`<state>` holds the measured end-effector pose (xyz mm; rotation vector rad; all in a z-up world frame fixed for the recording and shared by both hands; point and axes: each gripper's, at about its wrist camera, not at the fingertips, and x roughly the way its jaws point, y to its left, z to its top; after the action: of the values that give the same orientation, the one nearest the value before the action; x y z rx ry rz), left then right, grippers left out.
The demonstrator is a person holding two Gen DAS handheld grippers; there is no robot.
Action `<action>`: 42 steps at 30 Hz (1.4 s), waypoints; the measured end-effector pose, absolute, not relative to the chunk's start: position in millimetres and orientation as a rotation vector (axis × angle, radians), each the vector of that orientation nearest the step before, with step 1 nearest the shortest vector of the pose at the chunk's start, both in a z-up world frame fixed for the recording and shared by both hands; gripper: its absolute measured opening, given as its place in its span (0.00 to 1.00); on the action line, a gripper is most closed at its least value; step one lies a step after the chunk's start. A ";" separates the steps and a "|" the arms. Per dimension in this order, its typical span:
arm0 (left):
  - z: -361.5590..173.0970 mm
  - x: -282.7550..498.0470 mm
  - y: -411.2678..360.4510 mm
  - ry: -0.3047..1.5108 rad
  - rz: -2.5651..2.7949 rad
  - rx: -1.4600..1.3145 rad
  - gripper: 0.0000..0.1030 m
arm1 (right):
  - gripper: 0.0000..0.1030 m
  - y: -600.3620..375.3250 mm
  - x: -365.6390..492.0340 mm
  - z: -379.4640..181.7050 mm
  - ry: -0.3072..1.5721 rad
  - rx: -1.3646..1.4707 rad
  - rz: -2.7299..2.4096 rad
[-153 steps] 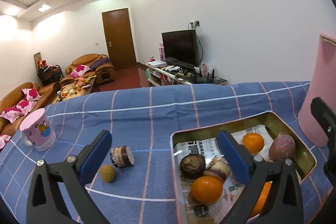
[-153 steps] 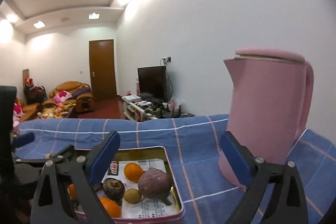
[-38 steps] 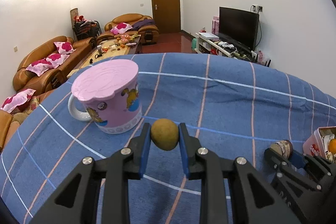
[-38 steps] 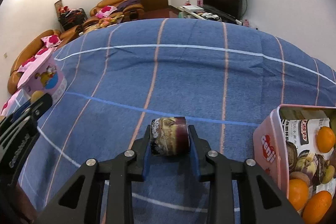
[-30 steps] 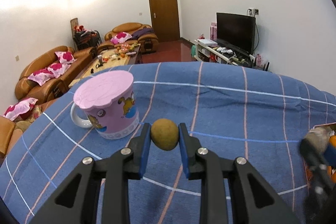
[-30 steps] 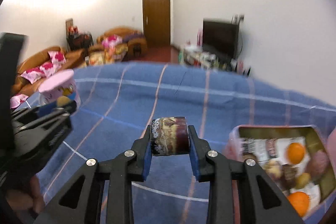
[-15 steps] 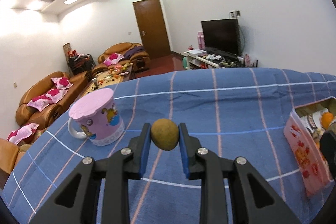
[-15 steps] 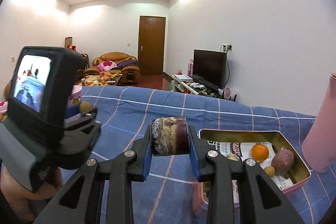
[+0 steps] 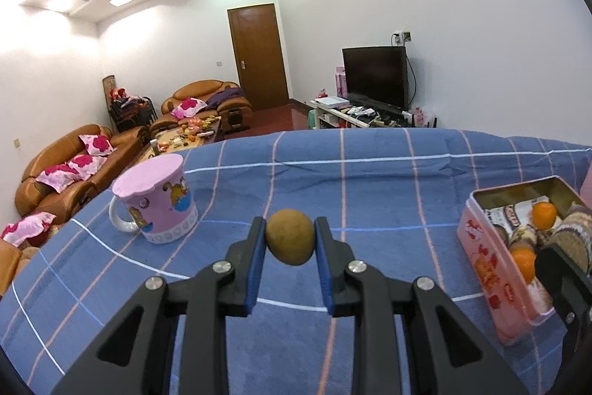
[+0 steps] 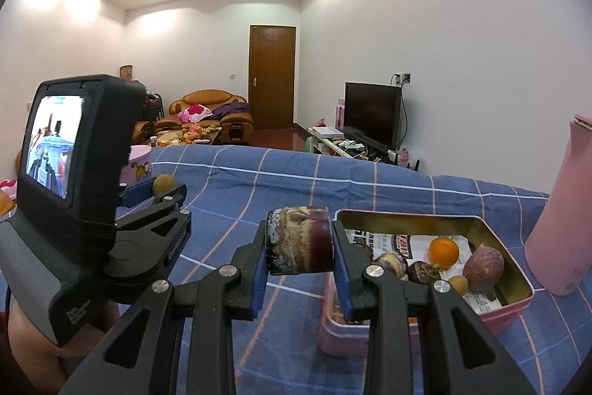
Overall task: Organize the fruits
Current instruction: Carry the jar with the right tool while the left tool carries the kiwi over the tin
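My left gripper is shut on a small round brown-green fruit and holds it above the blue checked cloth. It also shows at the left of the right wrist view. My right gripper is shut on a purple-brown cut piece of sugarcane, held in the air just left of the pink tin. The tin holds oranges, a purple sweet potato and other fruits on newspaper.
A pink lidded mug stands on the cloth at the left. A tall pink jug stands right of the tin. Behind the table are sofas, a door and a television.
Both grippers have closed on their items and lifted them off the cloth. Both views have swung right, so the tin now sits close to the right gripper.
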<state>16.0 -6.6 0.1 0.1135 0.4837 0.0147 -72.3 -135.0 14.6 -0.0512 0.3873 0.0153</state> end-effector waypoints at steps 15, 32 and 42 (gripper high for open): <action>1.7 -10.9 -34.4 0.459 -0.017 0.101 0.27 | 0.32 -168.5 -89.1 15.1 0.382 -0.055 -0.005; 4.4 -26.9 -62.1 0.444 -0.043 0.107 0.27 | 0.32 -189.7 -97.1 15.9 0.379 -0.053 -0.013; 5.8 -35.0 -74.6 0.431 -0.063 0.110 0.27 | 0.32 -196.5 -104.1 15.8 0.372 -0.056 -0.027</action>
<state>-35.0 -74.6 5.8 0.1098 0.4308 -0.0631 -104.1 -196.5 15.8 -0.0558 0.3721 -0.0268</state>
